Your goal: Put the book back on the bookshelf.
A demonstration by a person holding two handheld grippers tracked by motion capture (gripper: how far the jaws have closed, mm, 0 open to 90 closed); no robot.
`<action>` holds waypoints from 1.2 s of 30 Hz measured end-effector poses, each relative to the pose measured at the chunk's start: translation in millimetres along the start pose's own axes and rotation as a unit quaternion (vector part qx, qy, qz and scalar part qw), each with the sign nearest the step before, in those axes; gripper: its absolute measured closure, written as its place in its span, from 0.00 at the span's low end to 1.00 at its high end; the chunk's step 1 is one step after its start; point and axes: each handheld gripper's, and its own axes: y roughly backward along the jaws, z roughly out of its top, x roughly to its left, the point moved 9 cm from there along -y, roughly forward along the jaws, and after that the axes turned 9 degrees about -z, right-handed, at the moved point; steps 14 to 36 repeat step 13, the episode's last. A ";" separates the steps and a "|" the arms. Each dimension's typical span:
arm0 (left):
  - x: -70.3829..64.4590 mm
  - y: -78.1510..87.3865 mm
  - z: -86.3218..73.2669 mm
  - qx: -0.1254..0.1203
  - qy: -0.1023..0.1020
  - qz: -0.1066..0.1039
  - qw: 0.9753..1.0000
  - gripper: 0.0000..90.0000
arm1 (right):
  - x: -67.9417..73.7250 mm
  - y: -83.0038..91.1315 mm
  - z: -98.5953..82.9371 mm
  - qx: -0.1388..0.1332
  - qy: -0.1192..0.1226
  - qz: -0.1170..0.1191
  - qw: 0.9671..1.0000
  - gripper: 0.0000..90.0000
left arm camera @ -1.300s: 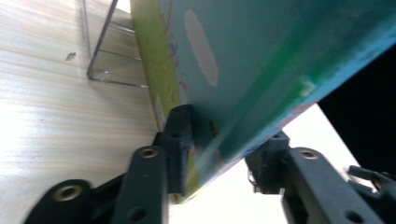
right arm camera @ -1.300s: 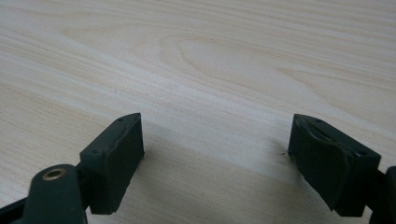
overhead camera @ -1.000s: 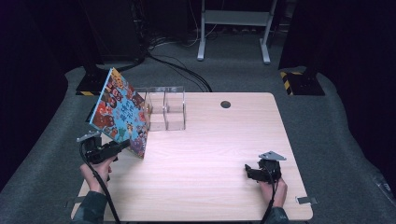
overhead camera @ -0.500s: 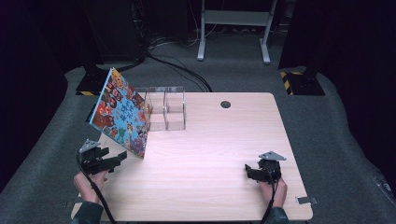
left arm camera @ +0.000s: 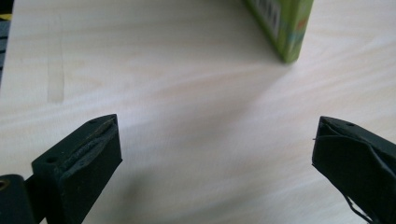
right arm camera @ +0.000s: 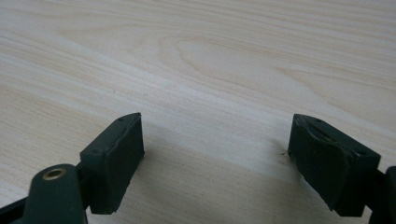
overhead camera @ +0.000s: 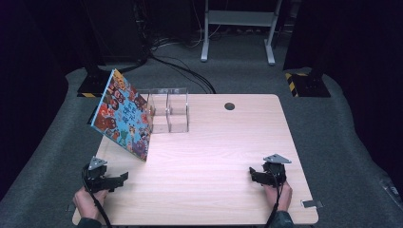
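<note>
The colourful book (overhead camera: pixel 124 115) stands tilted on the desk (overhead camera: pixel 214 156), its top leaning away from your left gripper (overhead camera: pixel 116 180) and resting against the clear plastic organiser (overhead camera: pixel 168 111) behind it. Its lower corner sits on the wood ahead of your left jaws, near but clearly apart from them. In the left gripper view that corner of the book (left arm camera: pixel 280 25) shows green with a barcode, up beyond the right-hand jaw, with bare desk (left arm camera: pixel 187 116) between it and the tips.

Your left gripper (left arm camera: pixel 212 149) has its jaws spread wide with nothing between them, low over the desk near its front left edge. Your hand (overhead camera: pixel 85 202) grips it from behind.

Your right gripper (overhead camera: pixel 256 175) lies well apart from the book, near the front right of the desk. In the right gripper view, the right gripper (right arm camera: pixel 215 144) has jaws spread too, empty, with plain wood grain (right arm camera: pixel 210 60) ahead of them.
</note>
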 end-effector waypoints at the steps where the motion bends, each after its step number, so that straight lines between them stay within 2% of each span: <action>1: 1.7 -1.6 -3.8 0.005 -0.005 0.006 1.000 0.00 | -0.1 -0.2 0.1 0.000 0.000 -0.001 1.000 0.20; 2: 4.8 -2.8 -8.7 0.001 -0.014 0.020 1.000 0.00 | -0.2 -0.4 0.2 0.000 -0.002 -0.003 1.000 0.20; 4: 6.6 -1.1 -10.8 0.003 -0.018 0.029 0.999 0.00 | -0.7 -0.3 0.0 0.001 -0.002 -0.004 1.000 0.20; 7: 5.7 -0.7 -12.4 0.012 -0.023 0.029 0.999 0.00 | -1.6 -0.3 -0.3 0.002 0.003 -0.003 1.000 0.19; 12: 5.8 -1.1 -12.1 0.010 -0.023 0.031 0.999 0.00 | -0.9 -0.7 0.2 0.001 -0.004 -0.005 1.000 0.18; 36: 5.7 -1.1 -12.2 0.010 -0.023 0.030 0.999 0.00 | -1.2 -0.9 0.2 0.001 -0.004 -0.007 1.000 0.18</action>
